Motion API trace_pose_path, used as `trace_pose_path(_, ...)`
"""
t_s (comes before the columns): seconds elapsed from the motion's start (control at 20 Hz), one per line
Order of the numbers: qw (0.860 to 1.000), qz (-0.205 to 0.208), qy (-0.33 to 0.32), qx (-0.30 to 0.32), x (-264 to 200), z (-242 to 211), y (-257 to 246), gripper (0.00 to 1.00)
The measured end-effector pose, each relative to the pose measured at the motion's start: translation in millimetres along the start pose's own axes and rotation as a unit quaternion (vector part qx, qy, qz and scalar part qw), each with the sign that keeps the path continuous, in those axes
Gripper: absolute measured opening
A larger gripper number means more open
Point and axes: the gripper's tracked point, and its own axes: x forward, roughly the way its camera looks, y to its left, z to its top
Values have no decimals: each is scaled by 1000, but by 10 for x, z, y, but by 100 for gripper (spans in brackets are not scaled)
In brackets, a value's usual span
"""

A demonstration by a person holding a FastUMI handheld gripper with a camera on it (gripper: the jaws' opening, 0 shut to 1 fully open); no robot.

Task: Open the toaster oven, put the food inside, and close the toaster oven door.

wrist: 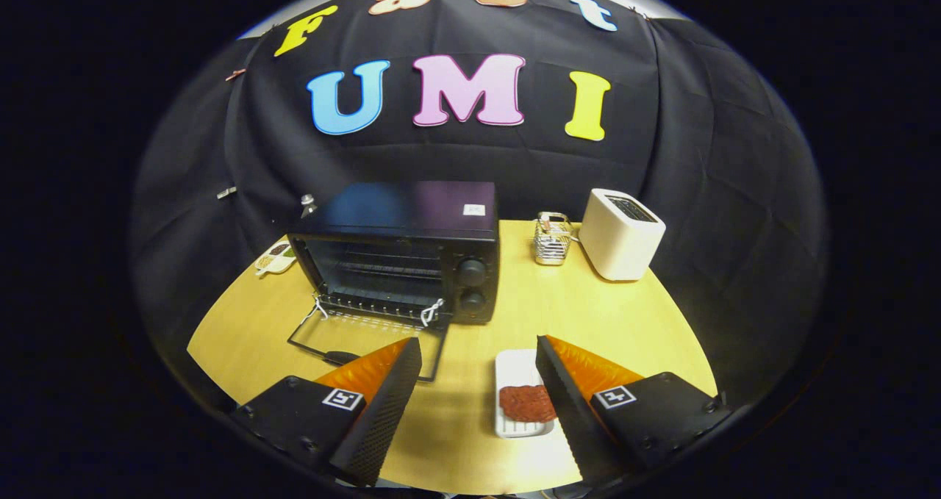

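Gripper (478, 352) fingers stand wide apart above a yellow wooden table (625, 315), gripping nothing. Between them, close against the right finger, lies a white ridged tray (514, 370) carrying a flat reddish slice of meat (526, 403); the finger covers the tray's right edge.

Farther back and to the left sits a black toaster oven (401, 253) with its glass door (367, 330) dropped flat onto the table toward the fingers, the door's dark handle lying just ahead of the left finger. Wire racks show inside the open cavity, and white string is tied at both hinge corners. Two round knobs (472, 286) sit one above the other on the oven's right panel. A small white sticker (474, 209) rests on the oven's top; its writing is too small to read.

To the far right of the oven stands a small wire basket (553, 240), and beyond it, at the table's far right edge, a white pop-up toaster (623, 234). At the far left, partly behind the oven, a small dish (275, 258) holds something that cannot be made out.
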Motion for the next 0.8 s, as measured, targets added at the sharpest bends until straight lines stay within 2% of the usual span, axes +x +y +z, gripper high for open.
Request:
trace_pose_path(0.3, 997, 5, 61, 43, 183, -293, -815, 97)
trace_pose_path(0.6, 986, 65, 132, 84, 481, -804, -1133, 99)
trace_pose_path(0.8, 971, 119, 177, 106, 590, -1083, -1052, 96)
